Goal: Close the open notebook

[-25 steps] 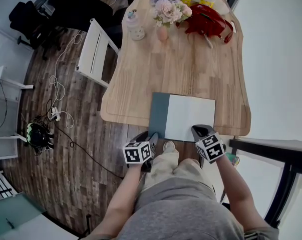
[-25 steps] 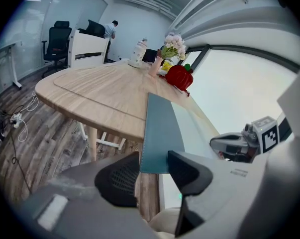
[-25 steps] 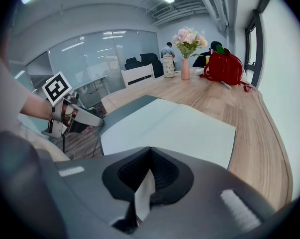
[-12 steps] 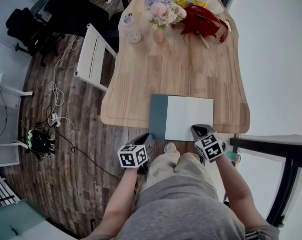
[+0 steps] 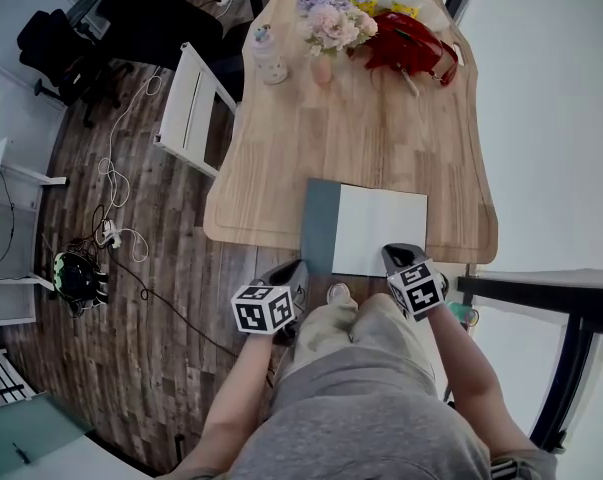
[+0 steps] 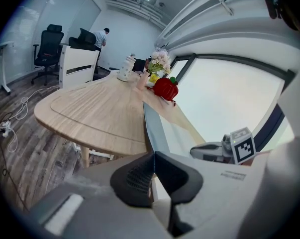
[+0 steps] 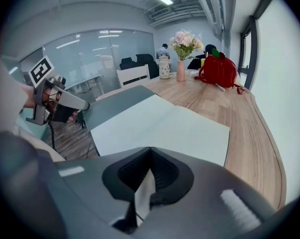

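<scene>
The open notebook lies at the near edge of the wooden table (image 5: 361, 138): a dark teal cover (image 5: 319, 223) on the left, a white page (image 5: 381, 230) on the right. My left gripper (image 5: 297, 268) has just been closing with the cover's near edge between its jaws; it is shut on the cover (image 6: 152, 128), which stands tilted up from the table. My right gripper (image 5: 401, 256) is shut on the near edge of the white page (image 7: 159, 126), a sliver of paper showing between its jaws (image 7: 150, 171). The left gripper (image 7: 60, 101) shows beside the cover (image 7: 115, 106).
At the table's far end stand a vase of flowers (image 5: 326, 28), a red bag (image 5: 411, 38) and a white bottle (image 5: 268, 53). A white chair (image 5: 191, 108) stands left of the table. Cables (image 5: 116, 183) lie on the wood floor. A window wall runs along the right.
The left gripper's jaws have shut on the cover's near edge and the gripper has risen a little, lifting that edge. The right gripper has stayed where it was.
</scene>
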Motion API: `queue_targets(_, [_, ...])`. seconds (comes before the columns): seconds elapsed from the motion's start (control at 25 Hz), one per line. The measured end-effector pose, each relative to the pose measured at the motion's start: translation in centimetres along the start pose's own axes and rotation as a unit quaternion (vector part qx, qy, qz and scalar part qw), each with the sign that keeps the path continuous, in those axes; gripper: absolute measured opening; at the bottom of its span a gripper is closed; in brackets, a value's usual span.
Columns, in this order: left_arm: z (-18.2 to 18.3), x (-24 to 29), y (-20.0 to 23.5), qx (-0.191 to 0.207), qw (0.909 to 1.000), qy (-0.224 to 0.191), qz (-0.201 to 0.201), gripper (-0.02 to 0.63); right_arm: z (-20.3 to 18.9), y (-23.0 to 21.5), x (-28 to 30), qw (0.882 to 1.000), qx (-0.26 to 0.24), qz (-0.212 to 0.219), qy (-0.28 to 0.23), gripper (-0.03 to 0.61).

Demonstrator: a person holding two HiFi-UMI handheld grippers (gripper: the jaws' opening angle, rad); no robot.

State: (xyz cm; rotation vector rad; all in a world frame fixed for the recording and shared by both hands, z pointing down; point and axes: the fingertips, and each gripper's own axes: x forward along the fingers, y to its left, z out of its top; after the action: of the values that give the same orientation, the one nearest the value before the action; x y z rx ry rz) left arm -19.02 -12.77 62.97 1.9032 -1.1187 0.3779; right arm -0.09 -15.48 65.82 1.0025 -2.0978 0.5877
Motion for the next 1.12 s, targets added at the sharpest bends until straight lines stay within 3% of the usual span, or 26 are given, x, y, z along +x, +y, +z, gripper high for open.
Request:
queue_targets(0.28, [1.2, -1.1, -2.3, 0.012, 0.9997, -0.019, -0.009, 0.014, 1.5, 0.7, -1.5, 0.999, 0.008, -0.003, -0.044, 0.003])
queue_targets(0.68, [2.7, -2.3, -6.3, 0.028, 0.9984, -0.050, -0.003, 0.012, 3.1, 0.8, -5.1, 0.994, 0.014, 0.025, -0.102, 0.003])
queue_targets(1.12, [3.6, -2.1, -12.6, 0.061, 0.9942, -0.085, 0.025, 0.014, 1.5, -1.6, -9.9, 0.992, -0.006, 0.044, -0.121, 0.003])
